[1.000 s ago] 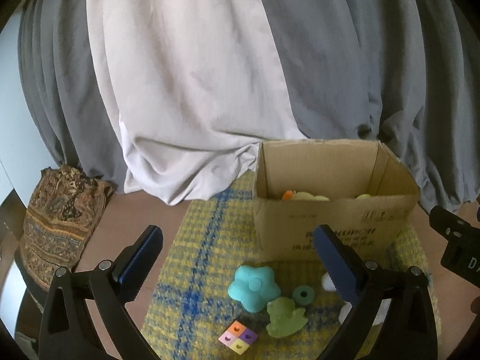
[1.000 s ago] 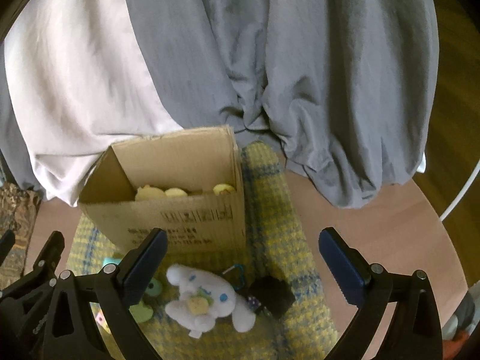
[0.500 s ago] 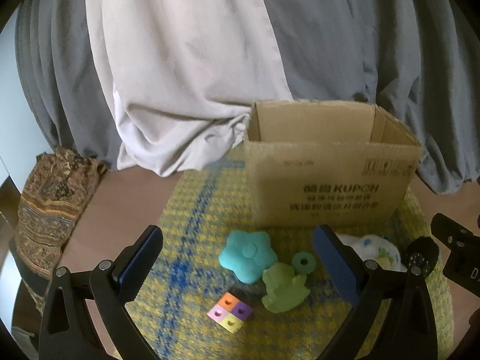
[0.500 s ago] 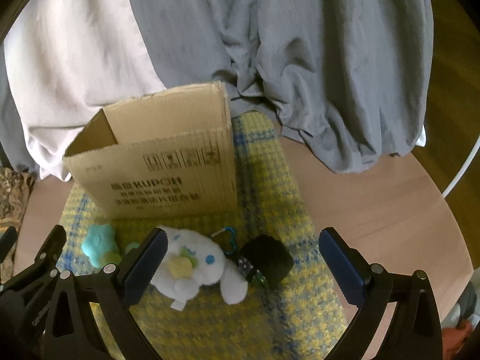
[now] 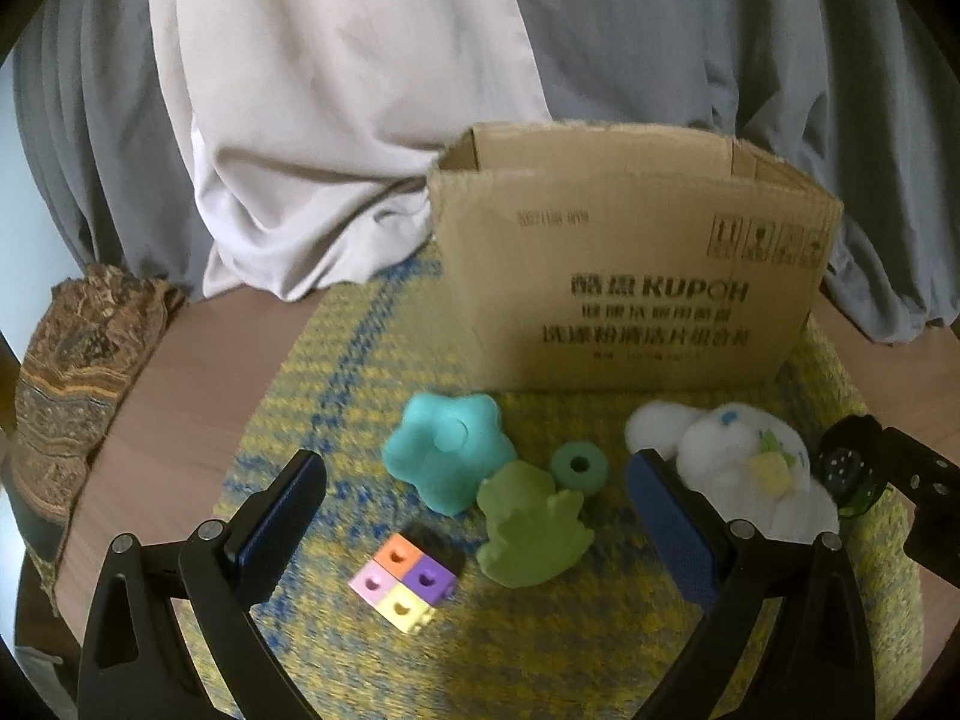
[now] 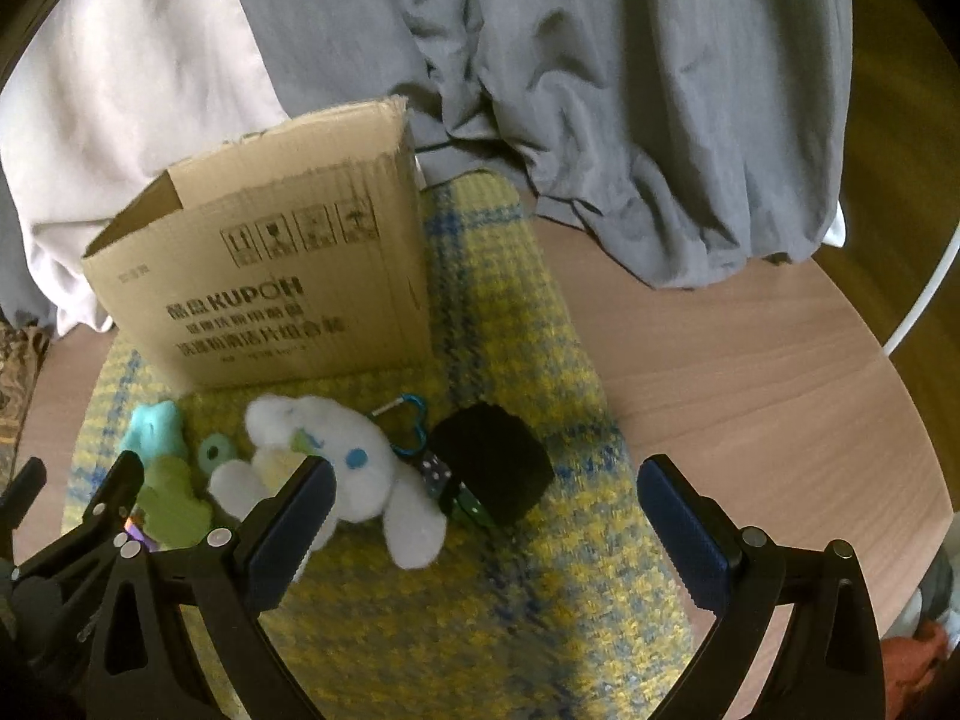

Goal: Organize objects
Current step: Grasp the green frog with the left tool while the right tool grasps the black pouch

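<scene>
A cardboard box (image 5: 630,276) stands open-topped at the back of a yellow and blue mat (image 5: 336,396). In front of it lie a teal flower toy (image 5: 447,456), a green frog toy (image 5: 531,534), a small green ring (image 5: 579,467), a four-colour cube block (image 5: 402,579) and a white plush dog (image 5: 738,468). My left gripper (image 5: 480,534) is open and empty, low over the frog and cube. My right gripper (image 6: 483,531) is open and empty, just in front of the plush dog (image 6: 336,468) and a black block (image 6: 495,468). The box (image 6: 270,282) is behind them.
A blue carabiner (image 6: 408,420) and a dark dotted die (image 6: 435,471) lie between plush and black block. Grey and white curtains (image 5: 360,90) hang behind the box. A patterned cloth (image 5: 72,378) lies at the wooden table's left edge. Bare wood (image 6: 750,372) lies right of the mat.
Both grippers have come down and forward toward the toys. The box's inside is no longer visible and the toys look larger. Both stay open.
</scene>
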`<state>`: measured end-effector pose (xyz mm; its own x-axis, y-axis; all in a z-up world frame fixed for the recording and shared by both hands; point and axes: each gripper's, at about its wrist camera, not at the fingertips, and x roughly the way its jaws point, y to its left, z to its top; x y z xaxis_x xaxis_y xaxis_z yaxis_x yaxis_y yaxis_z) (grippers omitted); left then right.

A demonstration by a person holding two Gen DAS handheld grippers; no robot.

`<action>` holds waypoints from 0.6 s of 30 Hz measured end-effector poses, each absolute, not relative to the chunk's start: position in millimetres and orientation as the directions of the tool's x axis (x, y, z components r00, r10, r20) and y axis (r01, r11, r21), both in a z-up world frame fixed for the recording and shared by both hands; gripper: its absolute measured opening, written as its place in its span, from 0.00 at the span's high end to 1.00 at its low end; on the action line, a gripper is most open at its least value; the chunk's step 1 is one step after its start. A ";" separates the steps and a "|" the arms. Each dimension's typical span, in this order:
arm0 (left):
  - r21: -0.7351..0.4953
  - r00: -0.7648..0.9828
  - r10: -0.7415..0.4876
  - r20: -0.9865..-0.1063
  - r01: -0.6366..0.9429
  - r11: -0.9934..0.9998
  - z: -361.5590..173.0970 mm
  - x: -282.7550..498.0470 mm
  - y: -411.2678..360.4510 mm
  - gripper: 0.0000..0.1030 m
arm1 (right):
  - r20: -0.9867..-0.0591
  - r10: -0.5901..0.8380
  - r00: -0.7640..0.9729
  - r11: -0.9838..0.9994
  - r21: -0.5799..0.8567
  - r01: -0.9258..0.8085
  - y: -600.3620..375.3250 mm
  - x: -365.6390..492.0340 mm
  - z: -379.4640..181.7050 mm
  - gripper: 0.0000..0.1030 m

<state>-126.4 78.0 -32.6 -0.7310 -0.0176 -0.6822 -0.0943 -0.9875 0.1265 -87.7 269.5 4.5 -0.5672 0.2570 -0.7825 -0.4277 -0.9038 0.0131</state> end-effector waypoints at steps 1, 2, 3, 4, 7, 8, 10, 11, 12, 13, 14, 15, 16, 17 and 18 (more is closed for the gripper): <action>0.124 -0.727 -0.015 -0.687 -0.097 -0.988 -35.5 -127.1 78.9 0.01 | -0.785 0.256 -0.563 -0.903 0.013 -0.429 270.3 -87.2 1.7 0.02; 0.123 -0.723 -0.014 -0.690 -0.098 -0.988 -38.2 -127.6 79.6 0.01 | -0.788 0.255 -0.560 -0.903 0.013 -0.430 271.2 -86.8 -0.9 0.02; 0.122 -0.719 -0.013 -0.694 -0.100 -0.987 -41.6 -128.6 81.1 0.01 | -0.790 0.255 -0.557 -0.902 0.013 -0.431 272.1 -86.8 -2.9 0.02; 0.122 -0.717 -0.013 -0.697 -0.101 -0.987 -43.9 -129.6 81.5 0.01 | -0.793 0.255 -0.553 -0.902 0.012 -0.433 273.2 -87.0 -5.3 0.02; 0.120 -0.708 -0.013 -0.706 -0.102 -0.988 -51.2 -133.0 84.3 0.03 | -0.799 0.254 -0.545 -0.900 0.011 -0.436 275.2 -86.9 -9.9 0.02; 0.120 -0.704 -0.013 -0.710 -0.102 -0.988 -54.1 -134.1 84.9 0.06 | -0.800 0.254 -0.543 -0.899 0.012 -0.438 276.0 -86.6 -10.8 0.02; 0.117 -0.694 -0.015 -0.720 -0.099 -0.988 -60.0 -137.0 86.2 0.07 | -0.804 0.252 -0.538 -0.896 0.016 -0.443 279.6 -86.9 -13.5 0.02; 0.116 -0.689 -0.017 -0.725 -0.097 -0.989 -62.6 -138.5 86.3 0.07 | -0.806 0.251 -0.536 -0.895 0.017 -0.445 280.9 -87.2 -14.2 0.02; 0.114 -0.683 -0.020 -0.730 -0.093 -0.989 -66.1 -139.9 86.2 0.08 | -0.808 0.250 -0.534 -0.895 0.018 -0.447 281.9 -87.6 -15.2 0.02; 0.111 -0.677 -0.018 -0.735 -0.094 -0.989 -68.9 -141.7 86.4 0.08 | -0.810 0.249 -0.531 -0.894 0.019 -0.448 282.8 -88.4 -16.1 0.02; 0.112 -0.672 -0.019 -0.740 -0.095 -0.989 -71.8 -142.6 86.7 0.10 | -0.811 0.248 -0.529 -0.894 0.019 -0.448 283.1 -88.8 -16.8 0.02; 0.113 -0.666 -0.020 -0.746 -0.096 -0.989 -75.1 -143.8 87.0 0.11 | -0.813 0.248 -0.527 -0.894 0.018 -0.447 283.1 -89.5 -17.4 0.02; 0.111 -0.659 -0.020 -0.752 -0.097 -0.989 -78.4 -145.2 86.6 0.13 | -0.814 0.248 -0.526 -0.895 0.016 -0.447 283.0 -90.3 -18.0 0.02; 0.108 -0.653 -0.019 -0.757 -0.096 -0.989 -80.7 -146.7 86.4 0.15 | -0.815 0.247 -0.524 -0.895 0.016 -0.446 283.1 -90.9 -18.7 0.02; 0.103 -0.646 -0.017 -0.763 -0.095 -0.990 -83.2 -148.6 85.8 0.16 | -0.816 0.245 -0.523 -0.895 0.017 -0.446 283.5 -91.6 -19.5 0.02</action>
